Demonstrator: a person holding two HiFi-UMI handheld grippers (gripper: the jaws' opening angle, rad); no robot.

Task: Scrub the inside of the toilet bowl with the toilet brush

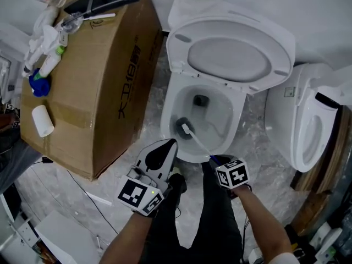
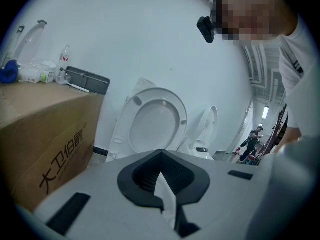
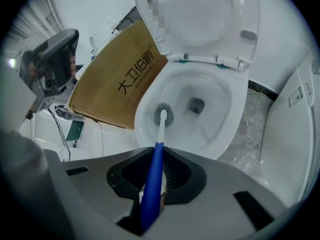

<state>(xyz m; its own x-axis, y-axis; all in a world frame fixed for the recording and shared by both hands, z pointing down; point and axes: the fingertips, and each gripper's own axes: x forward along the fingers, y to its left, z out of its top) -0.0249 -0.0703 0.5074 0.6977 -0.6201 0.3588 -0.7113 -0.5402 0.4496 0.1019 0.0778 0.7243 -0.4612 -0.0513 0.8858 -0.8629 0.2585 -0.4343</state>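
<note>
The white toilet bowl stands with seat and lid raised. In the head view the toilet brush rests its dark bristle head on the bowl's left inner wall, above the drain. Its white-and-blue handle runs back to my right gripper, which is shut on it. The right gripper view shows the blue handle between the jaws of that gripper and the bristles inside the bowl. My left gripper hovers just left of the bowl's front rim. Its jaws meet at the tips.
A big cardboard box stands left of the toilet, with bottles and a paper roll on top. A second toilet stands at the right. Cables lie on the marble floor. My dark-trousered legs are below the bowl.
</note>
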